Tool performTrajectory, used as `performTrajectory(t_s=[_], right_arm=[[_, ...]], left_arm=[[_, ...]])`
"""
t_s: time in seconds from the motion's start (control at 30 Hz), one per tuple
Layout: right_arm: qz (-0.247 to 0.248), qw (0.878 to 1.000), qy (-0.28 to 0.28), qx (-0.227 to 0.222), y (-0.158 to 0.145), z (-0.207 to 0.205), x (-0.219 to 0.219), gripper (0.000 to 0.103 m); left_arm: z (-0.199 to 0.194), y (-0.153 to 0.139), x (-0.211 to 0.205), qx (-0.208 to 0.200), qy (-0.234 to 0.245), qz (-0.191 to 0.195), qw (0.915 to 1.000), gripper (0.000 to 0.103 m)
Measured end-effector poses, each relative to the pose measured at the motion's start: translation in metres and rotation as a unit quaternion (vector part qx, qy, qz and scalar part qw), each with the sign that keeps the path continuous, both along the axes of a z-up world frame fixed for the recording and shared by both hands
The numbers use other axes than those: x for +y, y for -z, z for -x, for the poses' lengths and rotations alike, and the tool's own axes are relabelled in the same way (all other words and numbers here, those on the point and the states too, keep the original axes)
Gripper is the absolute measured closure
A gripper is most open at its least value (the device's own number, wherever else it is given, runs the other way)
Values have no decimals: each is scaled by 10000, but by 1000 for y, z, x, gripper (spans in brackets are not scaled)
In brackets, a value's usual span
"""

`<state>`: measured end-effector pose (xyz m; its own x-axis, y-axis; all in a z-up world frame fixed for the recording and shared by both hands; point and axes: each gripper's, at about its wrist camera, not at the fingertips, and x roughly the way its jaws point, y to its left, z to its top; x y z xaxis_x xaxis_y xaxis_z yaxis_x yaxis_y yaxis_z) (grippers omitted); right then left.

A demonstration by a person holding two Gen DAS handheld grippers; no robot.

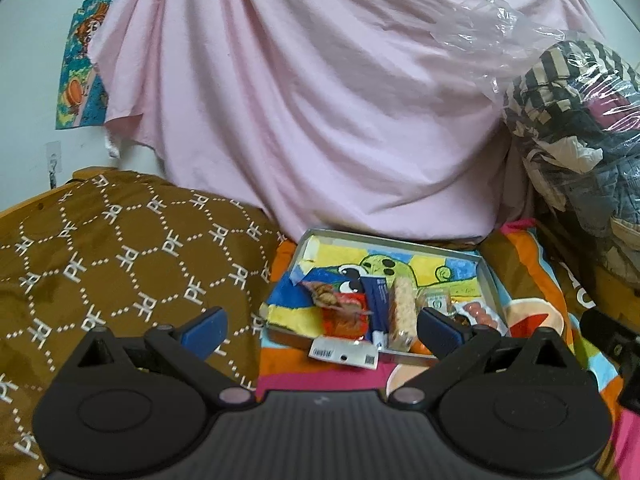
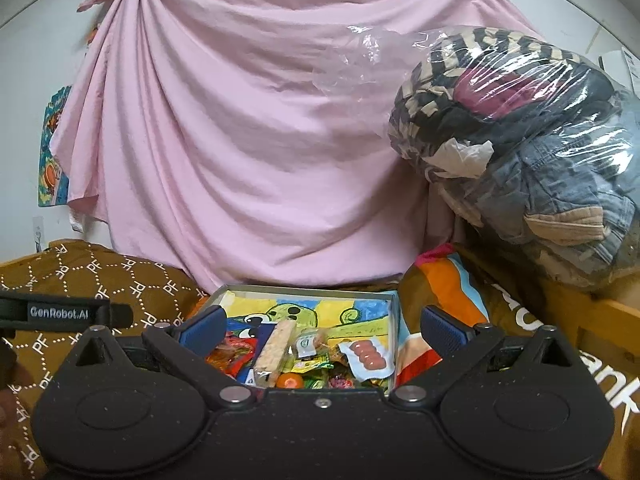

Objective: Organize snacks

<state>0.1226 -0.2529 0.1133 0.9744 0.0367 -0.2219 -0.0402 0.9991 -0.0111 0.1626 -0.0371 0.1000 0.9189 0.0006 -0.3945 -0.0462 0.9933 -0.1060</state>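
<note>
Legible text, by item:

- Brown cover (image 1: 120, 248): the monogram "PF" was repeated in white, framed by dotted hexagons; the same pattern was recorded in the right wrist view.
- Black strap (image 2: 64, 314): "GenRobot.AI" was printed in pale letters.
- Colourful blanket (image 2: 460, 300): large white letters were partly shown, and only "ank" could be read.
- White label (image 1: 344, 352) on a packet: a barcode and a square code were seen, but the print was too small to be read.

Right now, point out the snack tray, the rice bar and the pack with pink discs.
Snack tray (image 2: 394, 328): right wrist view, its right metal wall.
Rice bar (image 2: 276, 346): right wrist view, middle of its long face.
Pink-disc pack (image 2: 366, 354): right wrist view, on the row of discs.
</note>
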Motion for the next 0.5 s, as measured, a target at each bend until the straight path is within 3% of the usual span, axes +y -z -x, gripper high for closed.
performTrajectory(t_s=[0.5], right_arm=[[21,9994,-57,329,17,47,18,1]], left_arm=[[50,28,23,349,-54,-29,9994,0]])
